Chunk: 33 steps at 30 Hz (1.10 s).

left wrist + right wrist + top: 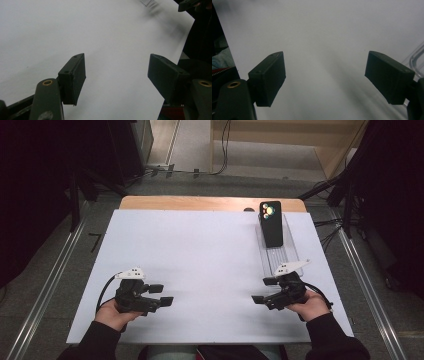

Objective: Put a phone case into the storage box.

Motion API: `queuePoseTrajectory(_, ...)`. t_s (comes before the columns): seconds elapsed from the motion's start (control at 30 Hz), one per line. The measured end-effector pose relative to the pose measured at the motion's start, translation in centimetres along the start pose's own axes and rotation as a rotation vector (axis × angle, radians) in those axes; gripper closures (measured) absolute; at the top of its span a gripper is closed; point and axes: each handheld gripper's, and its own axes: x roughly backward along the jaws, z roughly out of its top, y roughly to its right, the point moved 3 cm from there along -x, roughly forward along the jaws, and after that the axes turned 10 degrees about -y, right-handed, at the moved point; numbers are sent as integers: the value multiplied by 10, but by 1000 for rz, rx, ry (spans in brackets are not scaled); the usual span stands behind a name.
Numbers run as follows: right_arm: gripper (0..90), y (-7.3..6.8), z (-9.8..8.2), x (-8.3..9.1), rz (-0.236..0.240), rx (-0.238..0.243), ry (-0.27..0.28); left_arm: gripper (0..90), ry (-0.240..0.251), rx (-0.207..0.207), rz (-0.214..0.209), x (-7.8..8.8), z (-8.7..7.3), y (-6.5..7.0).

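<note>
Two empty grippers, left (161, 295) and right (263, 291), jaws apart, hover over the white surface (200, 265); you still need to reach the right one far toward the black phone (270, 223) on its clear tray (295, 251).

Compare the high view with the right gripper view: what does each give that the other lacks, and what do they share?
High view alone: a black phone lying on the far part of the clear tray, the left gripper held open, both of the person's hands, and the floor around the table.
Right gripper view alone: a close look between the right gripper's fingers, which stand apart with nothing between them.
Shared: the white table top, the right gripper and a part of the clear tray.
</note>
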Motion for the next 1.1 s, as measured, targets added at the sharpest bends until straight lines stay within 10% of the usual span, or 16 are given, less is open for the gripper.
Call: queuePoseTrajectory(1.1, 150, 9, -17, 3, -21, -4, 3, 314, -4, -5, -9, -1, 0, 2)
